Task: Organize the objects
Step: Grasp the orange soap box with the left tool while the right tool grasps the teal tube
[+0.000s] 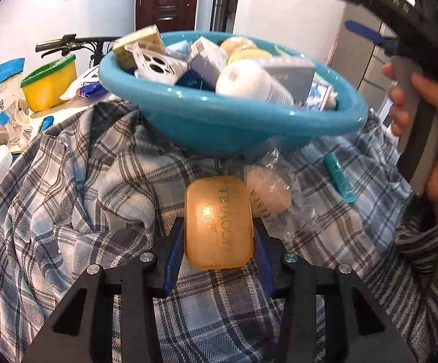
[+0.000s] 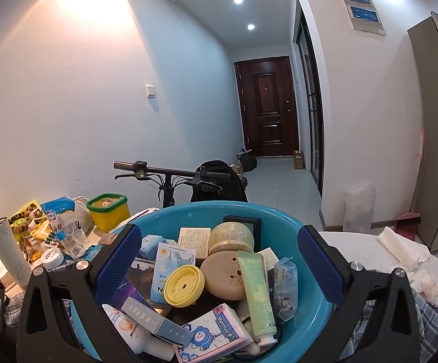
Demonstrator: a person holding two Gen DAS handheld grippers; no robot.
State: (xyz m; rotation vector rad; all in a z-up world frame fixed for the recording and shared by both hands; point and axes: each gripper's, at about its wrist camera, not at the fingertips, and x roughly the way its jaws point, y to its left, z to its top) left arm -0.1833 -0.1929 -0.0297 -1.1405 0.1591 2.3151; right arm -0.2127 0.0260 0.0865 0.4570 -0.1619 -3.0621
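Left gripper (image 1: 219, 236) clamped on amber soap bar (image 1: 219, 220) above plaid cloth (image 1: 76, 187), just before blue basin (image 1: 219, 127). Right gripper (image 2: 219, 260) spread wide over full basin, holding nothing.

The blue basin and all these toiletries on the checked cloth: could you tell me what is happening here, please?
A person is tidying loose items into the blue basin, using a handheld gripper in each hand. The left gripper has its jaws shut on an amber soap bar just above the plaid cloth, in front of the basin. The right gripper is open, its jaws spread over the basin, which is already piled with boxes, tubes and soaps. A wrapped soap lies on the cloth.
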